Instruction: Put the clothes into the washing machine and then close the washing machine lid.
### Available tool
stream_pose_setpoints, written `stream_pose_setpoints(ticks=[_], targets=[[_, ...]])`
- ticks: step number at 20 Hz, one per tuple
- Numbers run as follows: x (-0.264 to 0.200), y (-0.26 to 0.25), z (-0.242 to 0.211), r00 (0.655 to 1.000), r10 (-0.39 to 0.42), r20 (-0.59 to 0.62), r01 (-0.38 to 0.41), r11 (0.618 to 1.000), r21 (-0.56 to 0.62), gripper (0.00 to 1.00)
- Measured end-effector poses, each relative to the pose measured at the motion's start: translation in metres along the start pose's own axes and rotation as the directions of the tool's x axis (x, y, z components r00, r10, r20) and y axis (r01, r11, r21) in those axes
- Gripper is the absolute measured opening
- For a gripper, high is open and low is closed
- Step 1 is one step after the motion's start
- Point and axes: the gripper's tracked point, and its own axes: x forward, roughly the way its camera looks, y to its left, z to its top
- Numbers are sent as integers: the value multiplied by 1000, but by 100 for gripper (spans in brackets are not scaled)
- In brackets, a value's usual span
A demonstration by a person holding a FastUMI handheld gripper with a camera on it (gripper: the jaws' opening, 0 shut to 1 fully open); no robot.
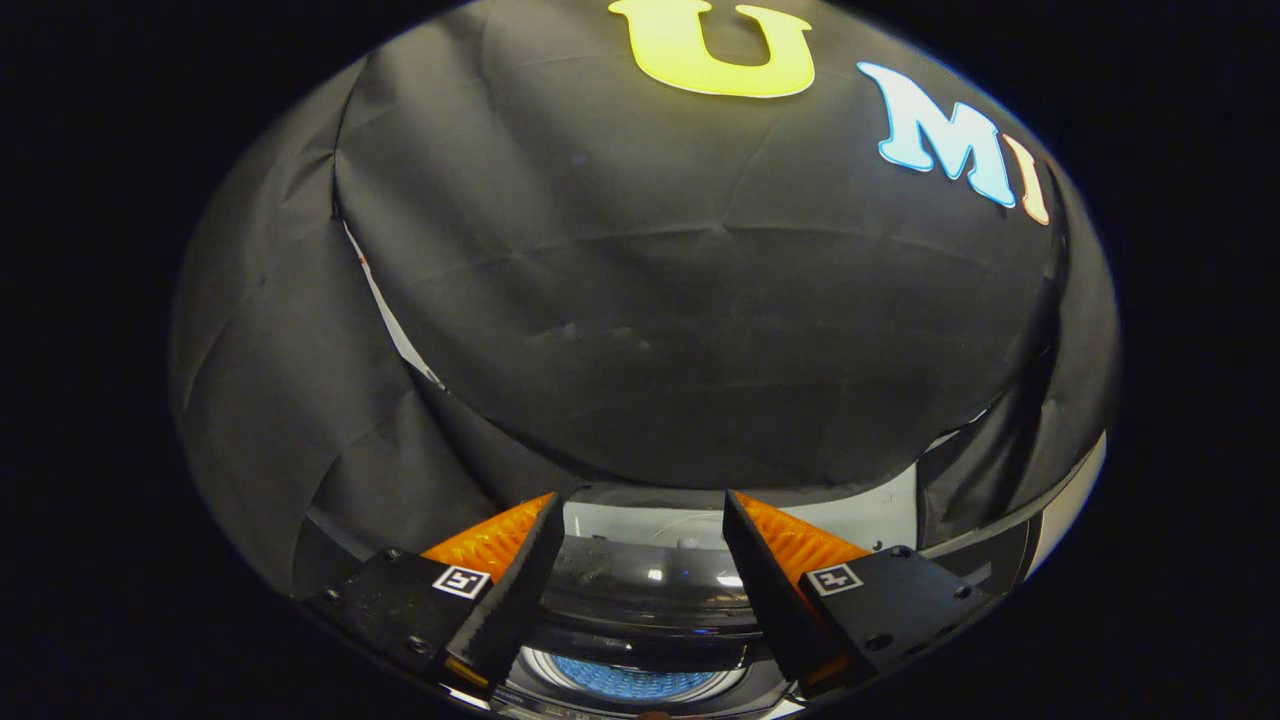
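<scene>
Washing machine (640, 600) sat just below and between your tool's (640, 560) wide-spread, empty fingers, its glossy lid looking stiff and likely slippery, best taken by its rim, while no clothes were visible.

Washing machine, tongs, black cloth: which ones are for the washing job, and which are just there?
For the job:
- washing machine, below and between the fingers, blue inside its drum
- tongs, open, holding nothing

Just there:
- black cloth wall beyond the fingers

No clothes can be made out.
</scene>
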Motion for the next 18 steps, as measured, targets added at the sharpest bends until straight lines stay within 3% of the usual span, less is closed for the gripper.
stream_pose_setpoints(ticks=[18], targets=[[-18,0,-11,1000,-8,19,8,1000,-2,98]])
